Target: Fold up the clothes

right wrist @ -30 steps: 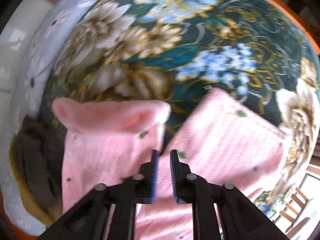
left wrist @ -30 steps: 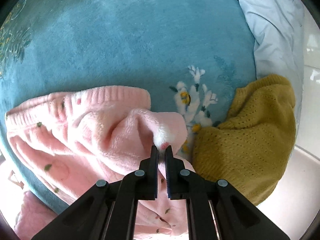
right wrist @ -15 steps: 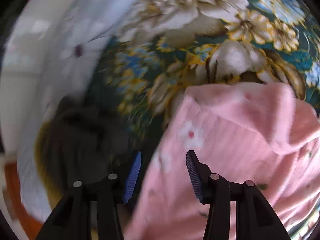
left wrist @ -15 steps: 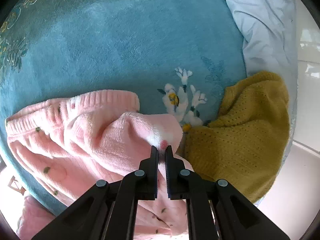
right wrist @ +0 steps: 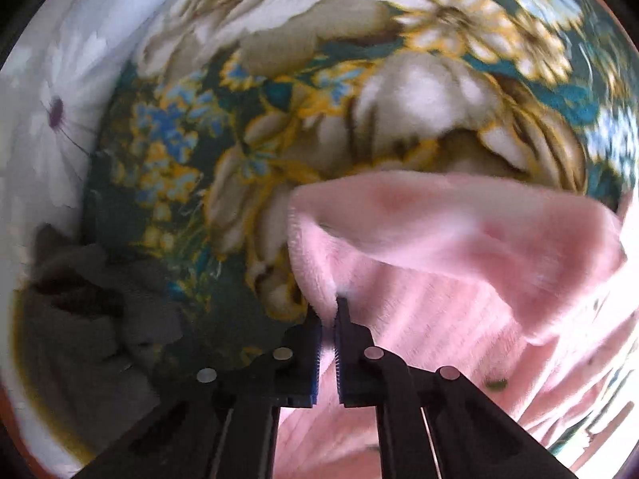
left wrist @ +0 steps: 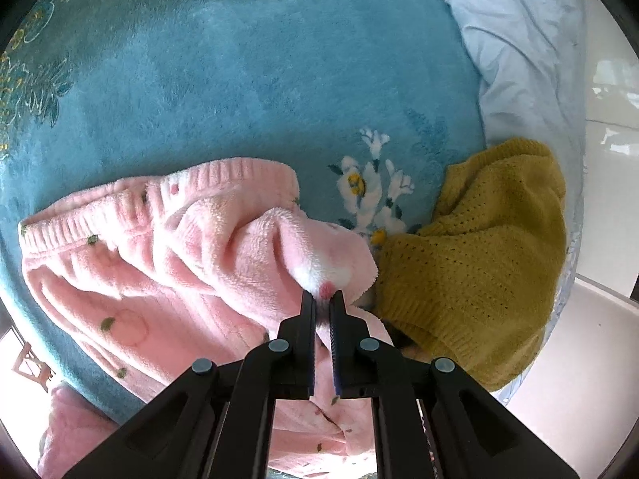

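The pink fleece garment lies rumpled on the floral blanket, not yet folded into any neat shape. One bunched edge is pinched in the closed left tool, and another edge is clamped in the right tool. Only the grasping appears done; the folds themselves remain, and the yellow knit beside it lies untouched.

The pink fleece garment lies crumpled across the lower left of the left wrist view, its ribbed hem along the top edge, small green and red specks scattered over it. One fluffy fold is lifted at lower centre. In the right wrist view it fills the lower right, an edge raised.
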Motion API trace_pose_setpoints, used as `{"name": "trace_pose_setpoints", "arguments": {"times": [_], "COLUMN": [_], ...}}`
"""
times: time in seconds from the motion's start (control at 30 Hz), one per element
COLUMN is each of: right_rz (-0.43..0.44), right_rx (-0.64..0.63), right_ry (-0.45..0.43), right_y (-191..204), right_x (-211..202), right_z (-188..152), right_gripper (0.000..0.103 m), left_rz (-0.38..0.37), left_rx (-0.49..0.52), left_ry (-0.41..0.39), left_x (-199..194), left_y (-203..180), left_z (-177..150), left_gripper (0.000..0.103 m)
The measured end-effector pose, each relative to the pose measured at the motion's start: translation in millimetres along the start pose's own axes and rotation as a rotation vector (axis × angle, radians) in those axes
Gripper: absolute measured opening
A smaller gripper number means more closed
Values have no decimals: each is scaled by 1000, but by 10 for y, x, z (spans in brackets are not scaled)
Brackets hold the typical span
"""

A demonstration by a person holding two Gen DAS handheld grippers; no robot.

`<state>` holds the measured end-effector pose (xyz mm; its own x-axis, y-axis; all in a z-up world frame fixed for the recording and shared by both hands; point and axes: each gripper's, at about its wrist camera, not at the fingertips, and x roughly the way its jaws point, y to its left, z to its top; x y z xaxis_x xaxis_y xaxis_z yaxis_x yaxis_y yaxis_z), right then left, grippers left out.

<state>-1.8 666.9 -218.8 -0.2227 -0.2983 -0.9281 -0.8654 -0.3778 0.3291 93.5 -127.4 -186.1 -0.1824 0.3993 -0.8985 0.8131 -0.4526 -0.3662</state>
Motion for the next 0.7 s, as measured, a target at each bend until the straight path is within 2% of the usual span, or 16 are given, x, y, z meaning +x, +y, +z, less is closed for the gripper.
{"name": "trace_pose_setpoints", "arguments": {"times": [0.07, 0.13, 0.23, 0.3, 0.4, 0.5, 0.6, 0.7], "right_rz": [123, 253, 432, 477, 492, 455, 415, 380], "right_rx": [22, 26, -9, -45, -71, -56, -17, -31], "right_ry": [-26, -74, -177, -233, -229, -191, -183, -201], "right_y": [-208, -397, -449, -336, -44, 200, 220, 208], "right_x": [-286, -687, -1254, -1490, -1451, -1195, -1087, -1084], "right_z": [-88, -190, -180, -115, 77, 210, 143, 79], "right_gripper": [5, 5, 5, 5, 5, 6, 9, 9], "left_rz": [-36, -106, -212, -257, -286, -264, -221, -159], "left_rx": [29, 65, 118, 151, 146, 111, 122, 105], "left_ry": [-28, -61, -110, -162, -200, -164, -161, -123], "left_x": [-106, -271, -518, -650, -636, -520, -558, -538], "left_y": [-44, -124, -244, -371, -625, -743, -680, -392], "left_z": [-25, -39, -62, -7, 250, 386, 381, 378], "left_gripper": [6, 5, 2, 0, 0, 0, 0, 1]}}
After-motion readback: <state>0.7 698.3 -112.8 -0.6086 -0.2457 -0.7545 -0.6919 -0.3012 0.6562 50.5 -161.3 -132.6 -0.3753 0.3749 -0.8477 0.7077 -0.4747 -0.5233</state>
